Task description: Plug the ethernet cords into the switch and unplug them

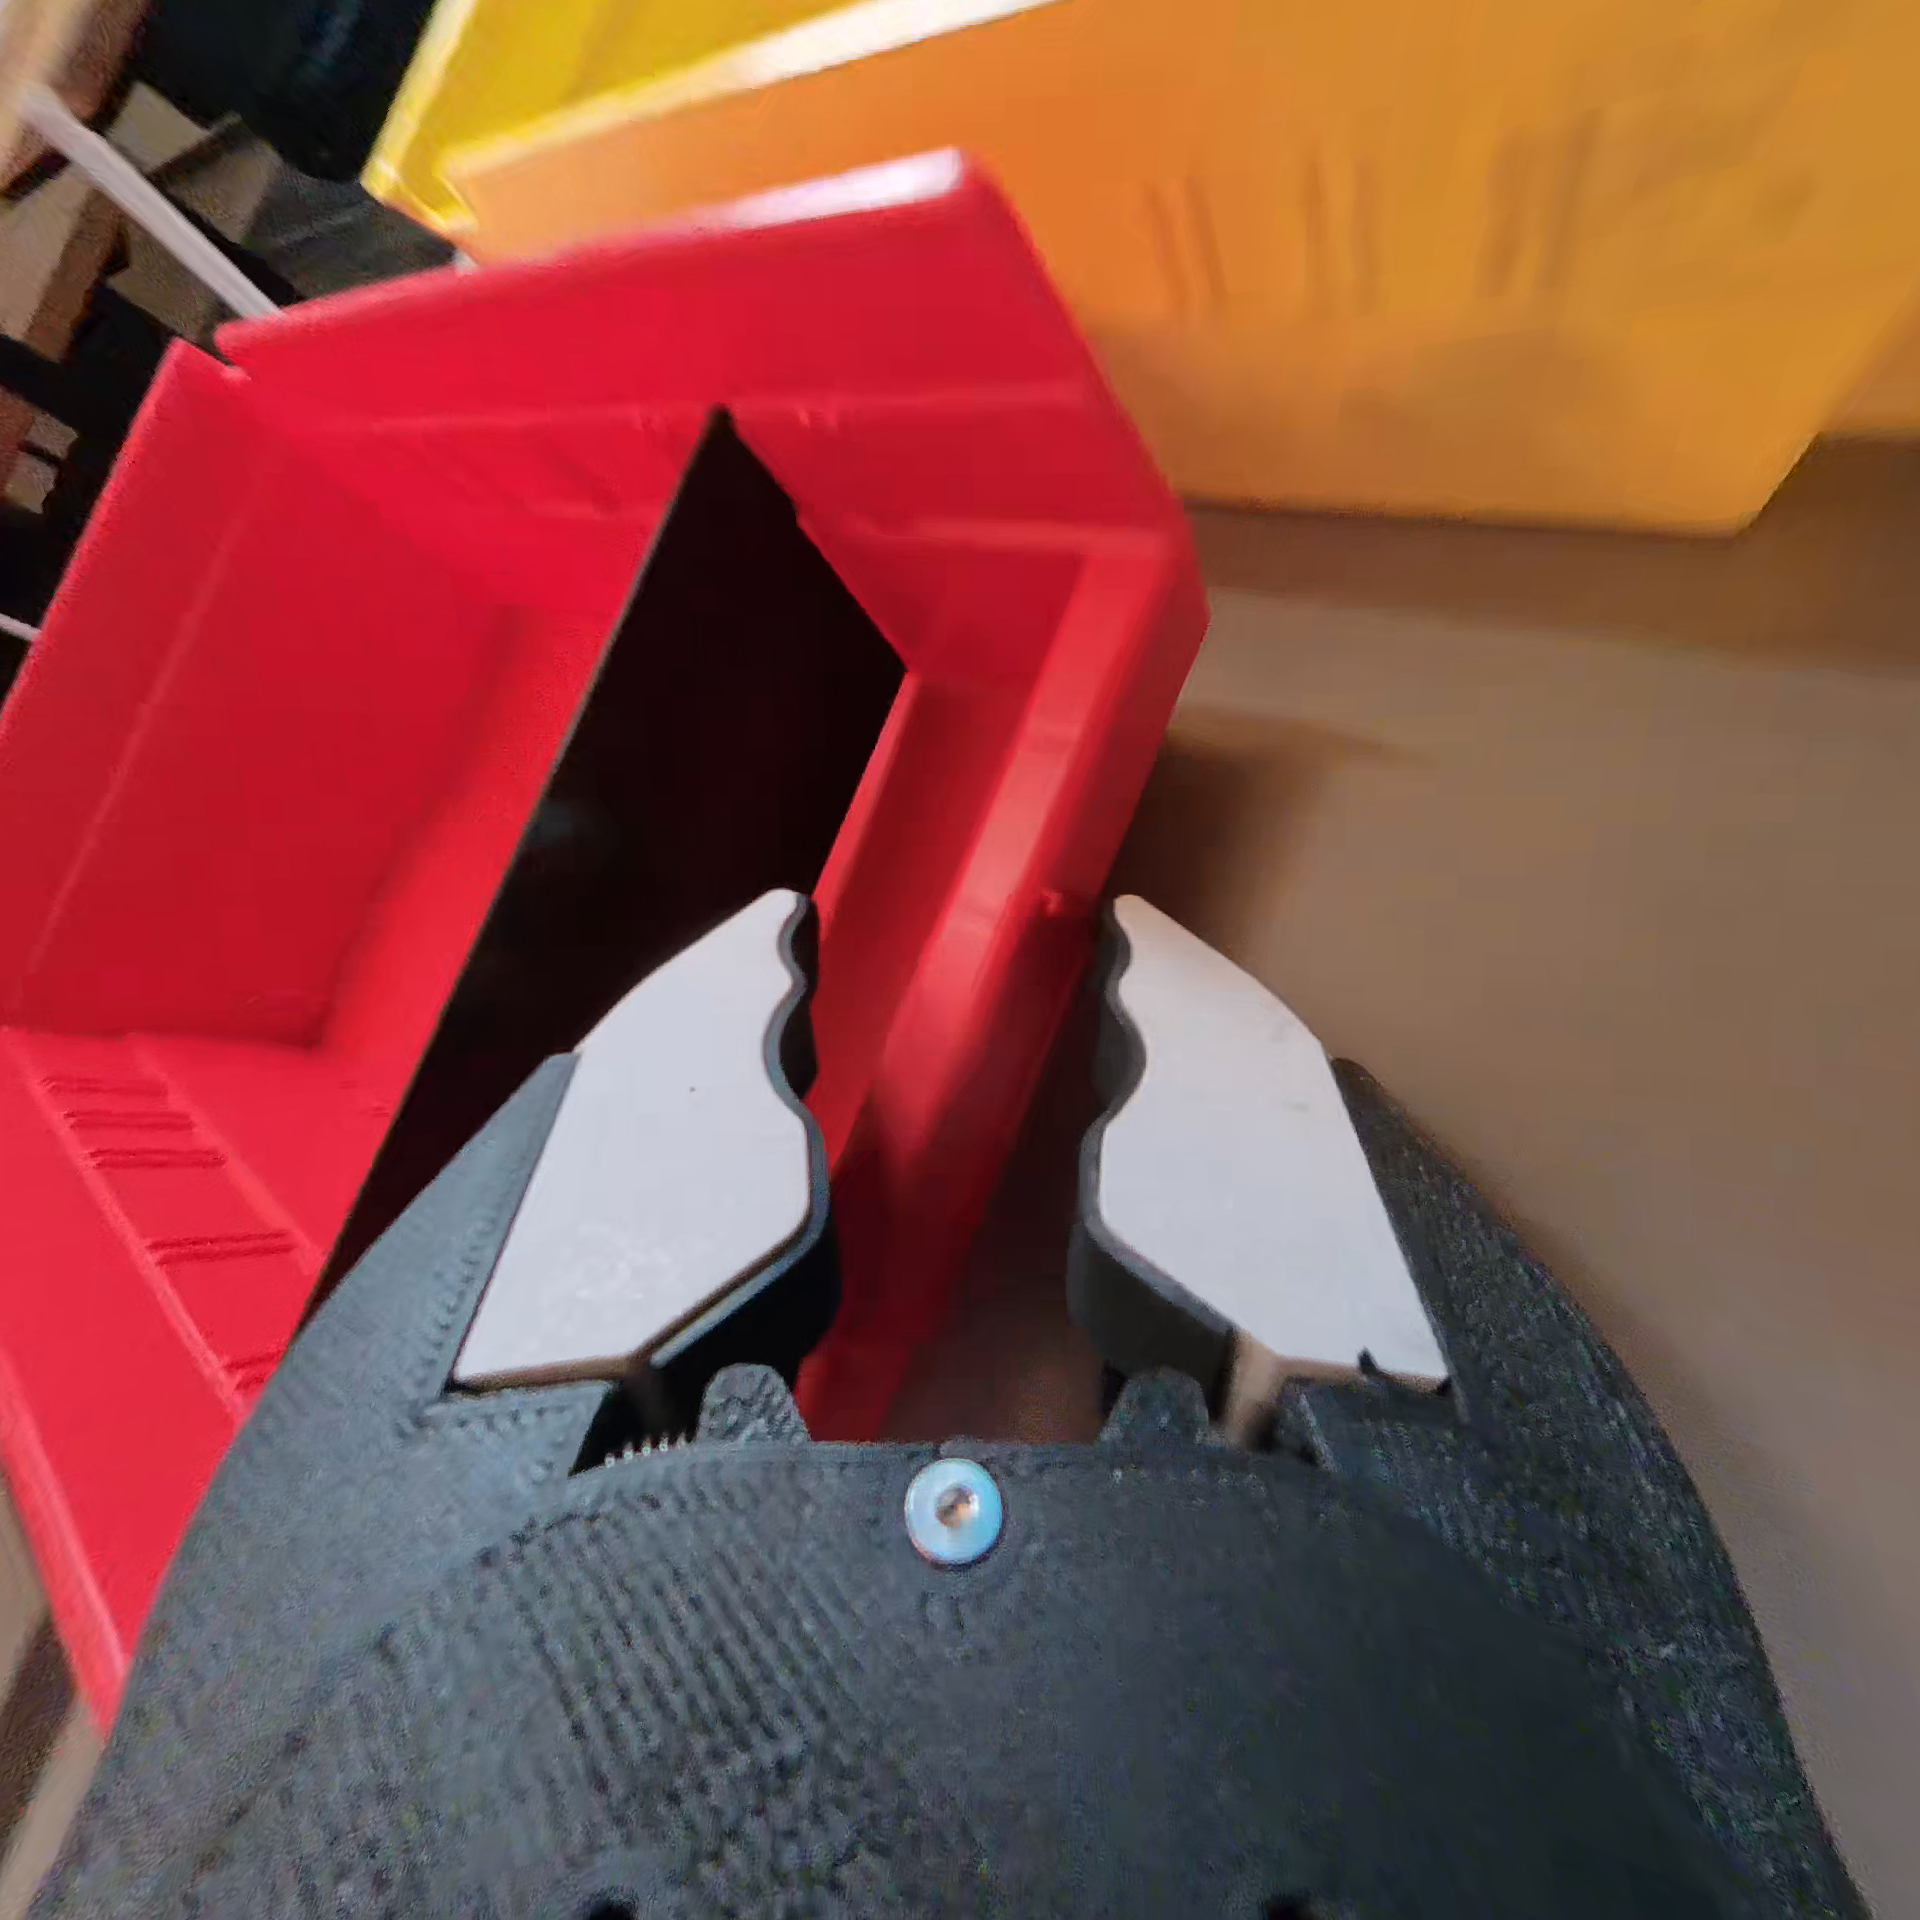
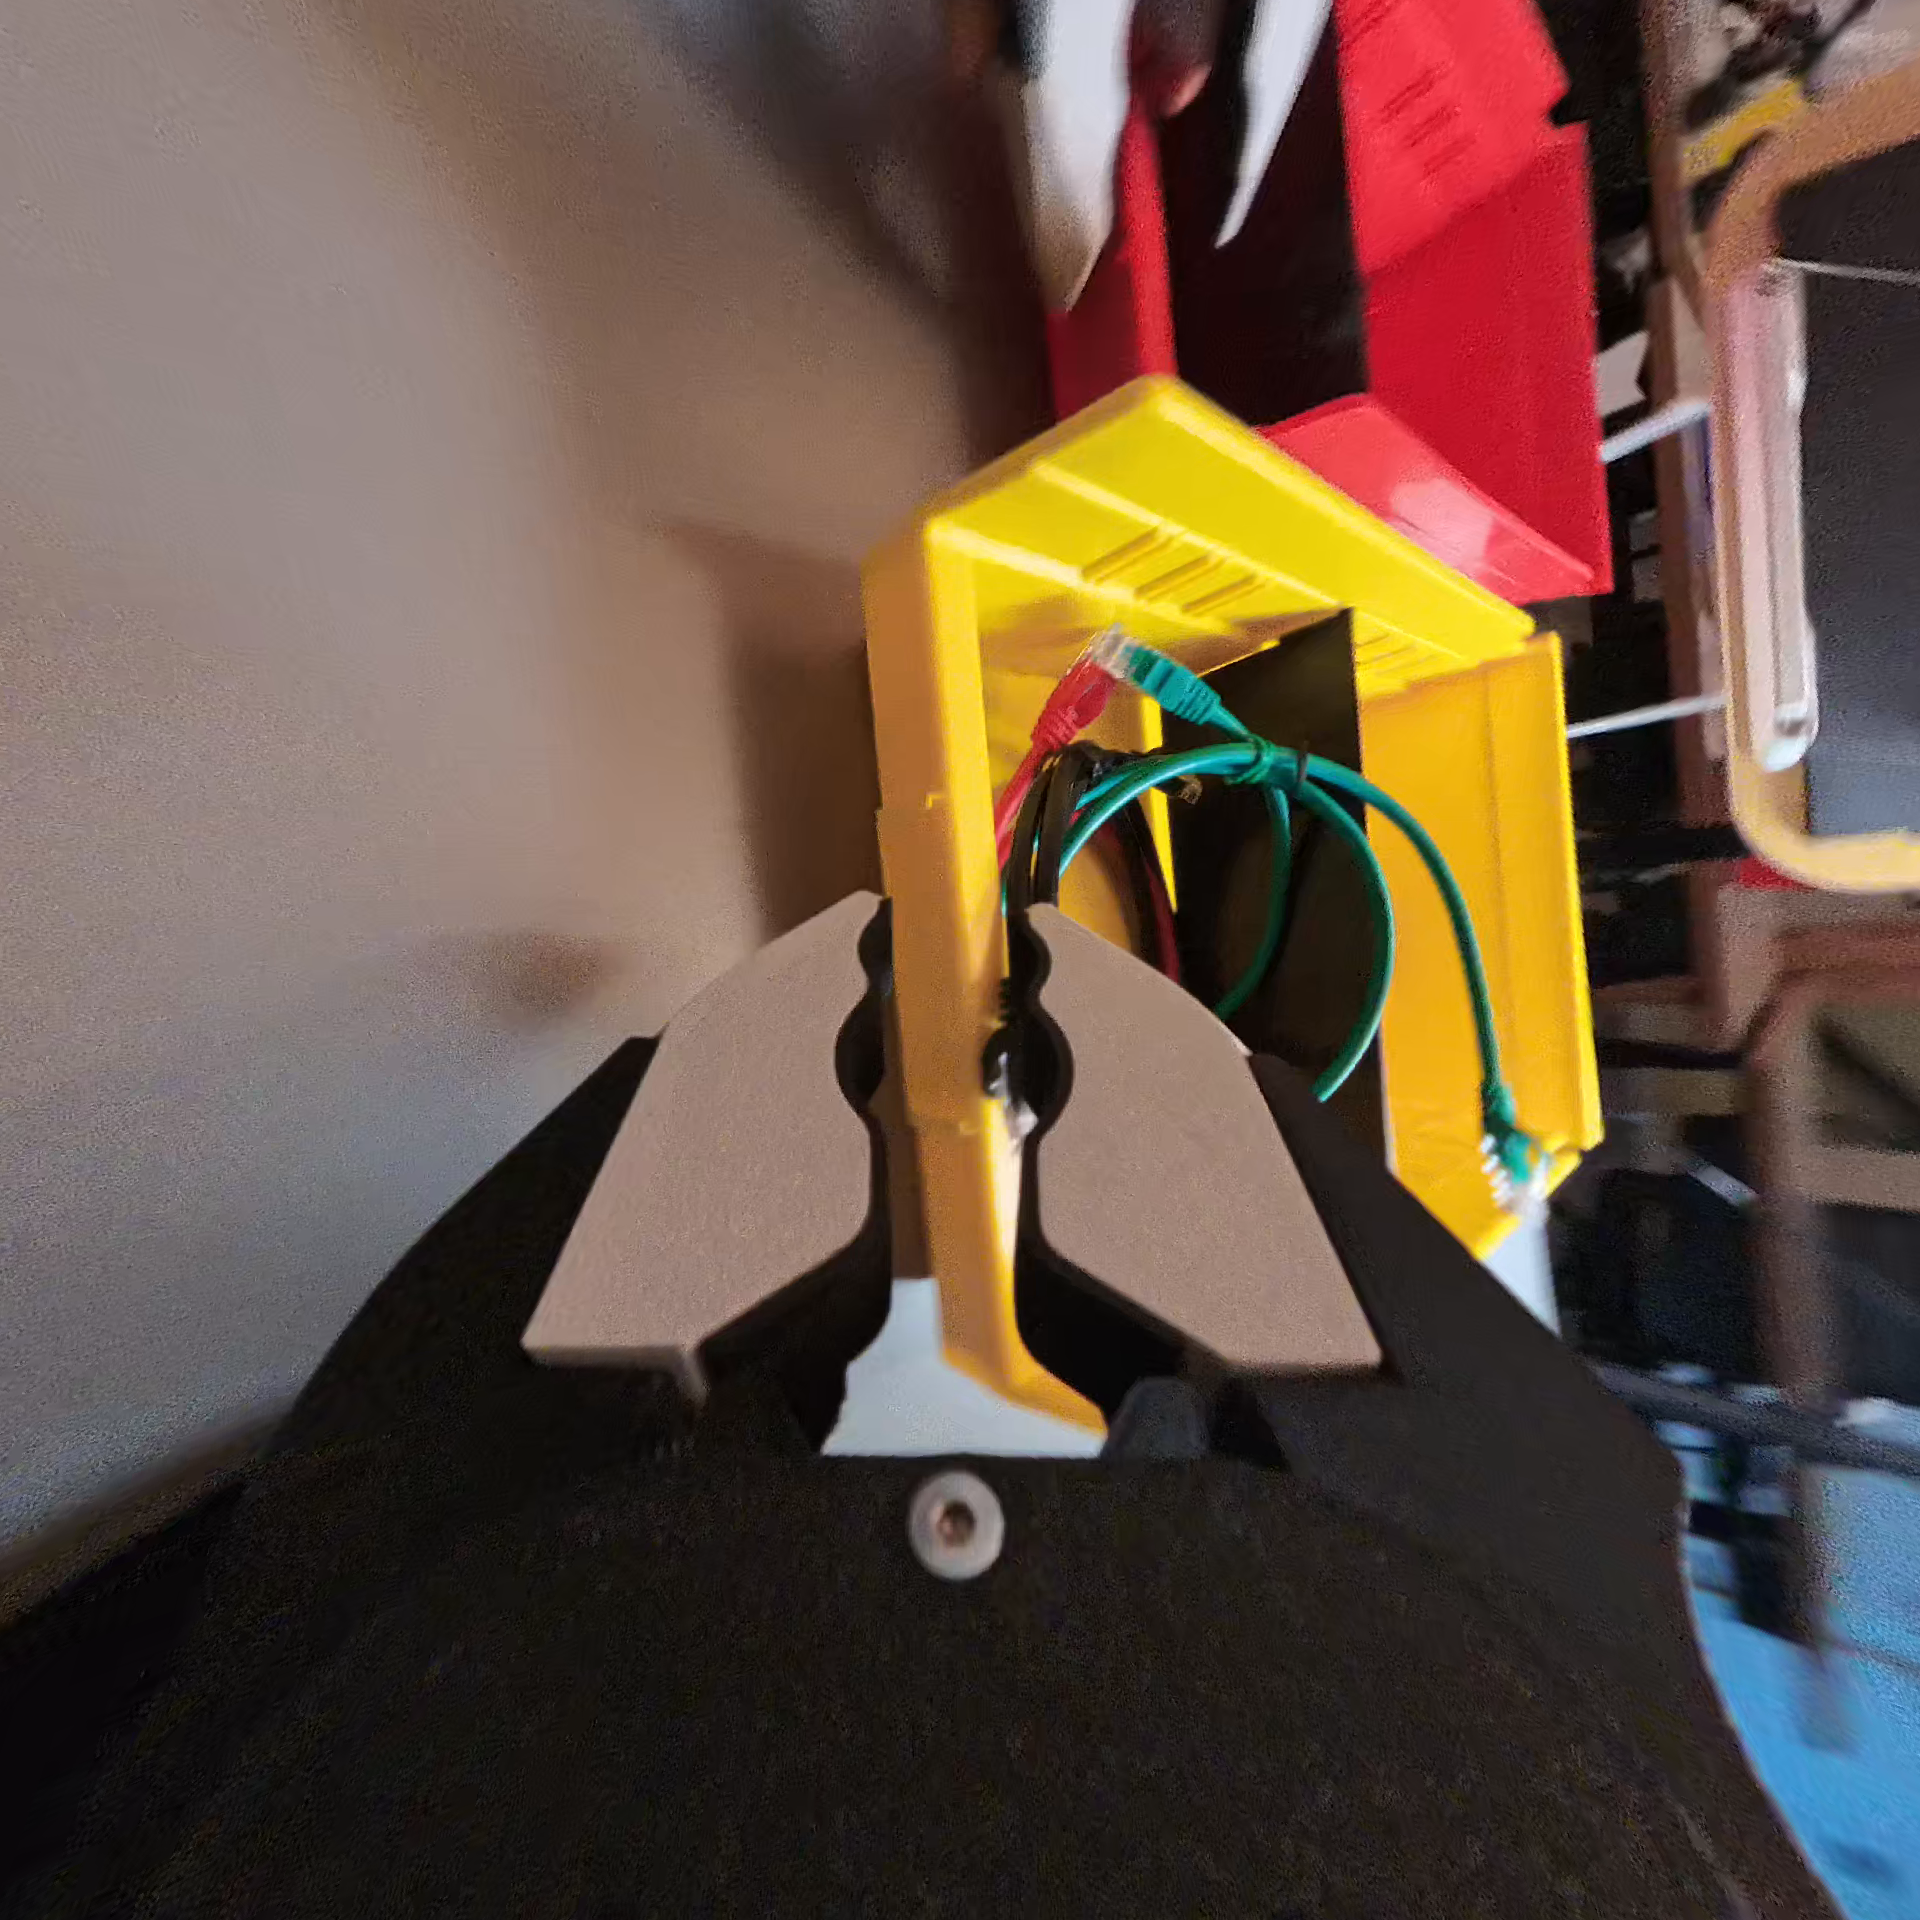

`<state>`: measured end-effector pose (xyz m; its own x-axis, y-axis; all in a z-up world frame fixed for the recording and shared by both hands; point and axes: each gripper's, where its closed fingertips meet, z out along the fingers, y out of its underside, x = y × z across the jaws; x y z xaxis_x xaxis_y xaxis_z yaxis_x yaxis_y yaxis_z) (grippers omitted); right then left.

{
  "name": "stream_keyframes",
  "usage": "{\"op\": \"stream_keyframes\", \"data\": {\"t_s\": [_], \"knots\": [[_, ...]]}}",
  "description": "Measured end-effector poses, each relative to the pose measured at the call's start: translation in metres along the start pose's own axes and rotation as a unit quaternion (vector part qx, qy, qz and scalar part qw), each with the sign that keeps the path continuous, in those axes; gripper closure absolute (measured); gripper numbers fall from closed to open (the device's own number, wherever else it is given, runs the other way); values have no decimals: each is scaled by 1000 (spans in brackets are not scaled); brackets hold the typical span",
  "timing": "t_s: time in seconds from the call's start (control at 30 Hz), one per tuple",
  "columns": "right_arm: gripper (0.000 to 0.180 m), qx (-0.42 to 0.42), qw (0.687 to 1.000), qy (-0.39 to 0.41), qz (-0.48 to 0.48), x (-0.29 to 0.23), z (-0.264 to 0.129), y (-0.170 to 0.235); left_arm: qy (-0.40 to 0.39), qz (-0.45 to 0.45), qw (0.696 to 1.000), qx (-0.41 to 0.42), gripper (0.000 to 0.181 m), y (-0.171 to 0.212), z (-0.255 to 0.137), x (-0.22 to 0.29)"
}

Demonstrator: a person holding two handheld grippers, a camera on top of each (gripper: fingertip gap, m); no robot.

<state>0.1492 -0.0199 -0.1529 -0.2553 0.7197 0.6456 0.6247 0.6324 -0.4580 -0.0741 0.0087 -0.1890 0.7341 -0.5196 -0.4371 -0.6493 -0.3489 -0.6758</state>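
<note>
In the left wrist view my left gripper (image 1: 961,914) straddles the right wall of a red plastic bin (image 1: 312,675) and is shut on it. A black panel (image 1: 675,779) stands inside that bin. In the right wrist view my right gripper (image 2: 951,914) is shut on the left wall of a yellow bin (image 2: 1143,488). That bin holds a green ethernet cord (image 2: 1351,831), a red cord (image 2: 1070,707) and a black cord (image 2: 1029,831), all loose, with their plugs free. The red bin (image 2: 1475,312) and the left gripper (image 2: 1148,270) show beyond it. No switch is in view.
The yellow bin (image 1: 1351,260) stands close behind the red one on a tan tabletop (image 1: 1558,935). A wooden frame and wire shelving (image 2: 1704,520) sit to the right, with blue floor (image 2: 1818,1662) below. The frames are blurred by motion. Spacing between my two grippers at the tips: around 25 cm.
</note>
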Motion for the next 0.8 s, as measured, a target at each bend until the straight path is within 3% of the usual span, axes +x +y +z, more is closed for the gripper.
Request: {"op": "stream_keyframes", "data": {"t_s": [0.07,0.17,0.33,0.43,0.53,0.57,0.67,0.8], "knots": [[150,44,992,32,110,10,-27,2,15,-48,998,49,128,-25,-15,15],[133,49,949,126,286,39,-54,52,61,-128,983,113,127,-61,-32,47],[117,44,861,145,485,54,-32,112,93,-300,937,152,120,-97,-21,85],[121,50,839,121,528,62,-5,111,44,-369,915,155,117,-105,1,85],[136,49,830,125,541,66,14,111,-7,-373,918,131,128,-101,22,79],[141,53,817,134,559,67,14,111,-9,-379,917,124,132,-100,26,79],[164,44,815,180,549,70,6,114,-31,-385,914,122,144,-98,25,71],[166,35,820,200,535,69,0,110,-53,-369,921,114,151,-98,21,68]]}}
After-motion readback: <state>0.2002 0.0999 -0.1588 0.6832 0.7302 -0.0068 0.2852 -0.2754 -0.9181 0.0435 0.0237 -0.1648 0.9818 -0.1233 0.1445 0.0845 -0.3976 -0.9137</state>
